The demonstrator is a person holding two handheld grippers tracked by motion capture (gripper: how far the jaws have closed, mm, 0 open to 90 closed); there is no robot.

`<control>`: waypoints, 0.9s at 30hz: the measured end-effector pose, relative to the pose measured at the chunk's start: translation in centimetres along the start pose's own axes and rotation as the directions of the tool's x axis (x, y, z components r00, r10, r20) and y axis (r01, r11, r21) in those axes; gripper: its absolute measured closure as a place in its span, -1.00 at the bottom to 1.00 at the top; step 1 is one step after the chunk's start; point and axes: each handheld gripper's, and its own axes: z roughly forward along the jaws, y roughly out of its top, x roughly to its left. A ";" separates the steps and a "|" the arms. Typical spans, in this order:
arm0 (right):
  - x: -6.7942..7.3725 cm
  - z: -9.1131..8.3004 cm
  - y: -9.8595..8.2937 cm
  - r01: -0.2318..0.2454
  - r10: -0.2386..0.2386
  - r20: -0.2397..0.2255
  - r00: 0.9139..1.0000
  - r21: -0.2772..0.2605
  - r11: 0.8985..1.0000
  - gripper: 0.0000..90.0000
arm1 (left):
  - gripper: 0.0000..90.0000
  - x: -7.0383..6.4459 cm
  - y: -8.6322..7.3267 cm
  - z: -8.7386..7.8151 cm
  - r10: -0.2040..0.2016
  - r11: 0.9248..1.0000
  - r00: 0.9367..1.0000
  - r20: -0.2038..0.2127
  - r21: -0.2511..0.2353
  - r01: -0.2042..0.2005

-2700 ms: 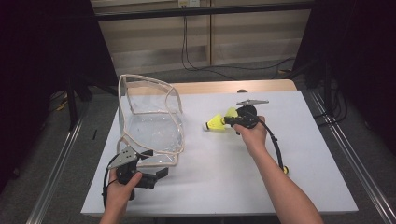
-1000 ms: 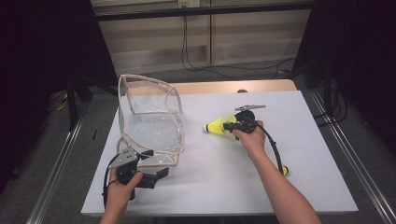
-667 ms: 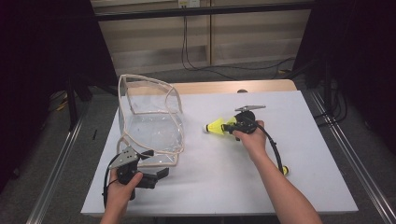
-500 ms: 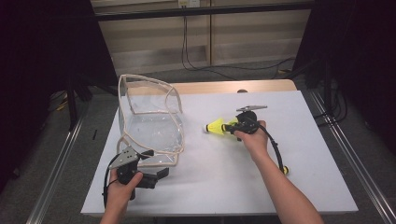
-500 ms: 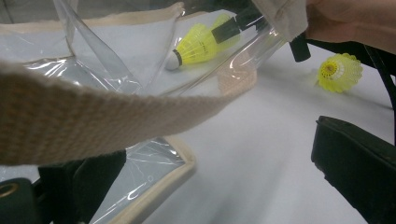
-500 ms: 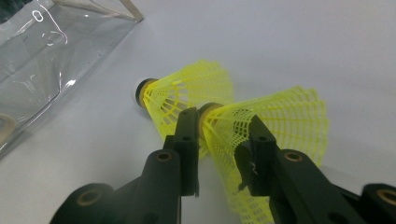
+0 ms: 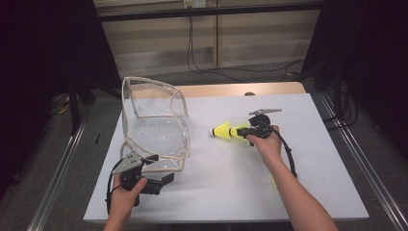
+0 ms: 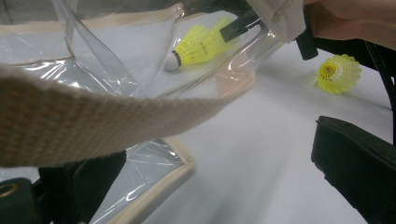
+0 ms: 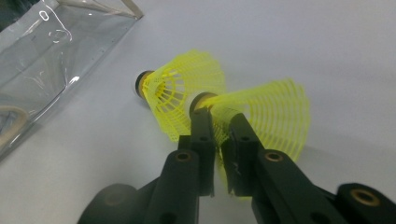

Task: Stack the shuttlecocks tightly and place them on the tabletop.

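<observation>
High view: my right gripper point(image 7: 246, 130) sits right of centre on the white tabletop point(image 7: 312, 192), at about 3 o'clock from the clear bag point(image 7: 154, 127), pointing toward 9 o'clock. Its jaws are closed on the skirt of a yellow shuttlecock point(image 7: 237, 130); a second yellow shuttlecock point(image 7: 222, 130) is nested against its nose, cork toward the bag.

Right gripper view: the two jaws pinch the mesh skirt of the held shuttlecock point(image 9: 266, 112), and the front shuttlecock point(image 9: 180, 91) lies just ahead of it, with a corner of the bag point(image 9: 42, 60) at 10 o'clock.

High view: my left gripper point(image 7: 161, 180) rests at the bag's 6 o'clock edge.

Left gripper view: a beige strap point(image 8: 93, 121) crosses between the spread jaws, which stand open, and another shuttlecock point(image 8: 338, 73) lies on the tabletop at 2 o'clock.
</observation>
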 end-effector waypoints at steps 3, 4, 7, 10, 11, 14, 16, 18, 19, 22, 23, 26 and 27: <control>-0.1 0.0 -0.1 -0.016 0.016 -0.023 1.000 0.001 1.000 1.00 | -0.93 0.0 0.0 0.0 0.001 1.000 1.000 0.002 -0.004 -0.001; -0.1 0.0 -0.1 -0.015 0.015 -0.027 1.000 0.002 1.000 1.00 | -0.93 0.0 0.0 0.0 0.002 1.000 1.000 0.002 -0.004 -0.002; 0.1 0.0 0.0 -0.021 0.020 -0.043 0.999 -0.006 1.000 1.00 | -0.93 0.0 0.0 0.0 0.001 1.000 1.000 0.002 -0.001 -0.001; 0.1 0.0 0.1 -0.025 0.024 -0.056 0.998 -0.020 0.999 1.00 | -0.93 0.0 0.0 0.0 0.000 1.000 1.000 0.003 -0.002 0.000; 0.1 0.0 0.2 -0.020 0.019 -0.059 0.998 -0.022 1.000 1.00 | -0.93 0.0 0.0 0.0 0.001 1.000 1.000 0.002 -0.001 -0.001; 0.2 0.1 0.3 -0.012 0.011 -0.065 0.998 -0.020 1.000 1.00 | -0.93 0.0 0.0 0.0 0.002 1.000 1.000 0.002 -0.003 -0.002; 0.2 0.1 0.4 -0.005 0.003 -0.065 0.998 -0.027 1.000 1.00 | -0.93 0.0 0.0 0.0 0.000 1.000 1.000 0.003 -0.003 0.000; 0.3 0.1 0.5 -0.006 0.004 -0.065 0.998 -0.030 1.000 1.00 | -0.93 -0.1 0.0 0.1 -0.003 1.000 1.000 0.002 -0.001 0.003; 0.3 0.2 0.6 0.000 -0.002 -0.067 0.998 -0.034 0.999 1.00 | -0.93 -0.1 0.0 0.0 -0.003 1.000 1.000 -0.001 -0.002 0.003; 0.5 0.3 0.7 -0.003 0.000 -0.072 0.997 -0.034 0.999 1.00 | -0.93 0.0 0.0 0.0 -0.002 1.000 1.000 0.003 -0.002 0.002; 0.5 0.4 0.8 0.004 -0.007 -0.072 0.997 -0.039 0.999 1.00 | -0.93 0.0 0.0 0.0 -0.003 1.000 1.000 -0.001 -0.002 0.003; 0.6 0.5 0.9 0.007 -0.010 -0.075 0.997 -0.042 0.999 1.00 | -0.93 -0.1 0.0 0.1 -0.004 1.000 1.000 0.001 -0.002 0.004; 0.6 0.5 0.9 0.004 -0.007 -0.077 0.997 -0.041 0.999 1.00 | -0.93 -0.1 0.0 0.1 -0.005 1.000 1.000 0.001 -0.005 0.005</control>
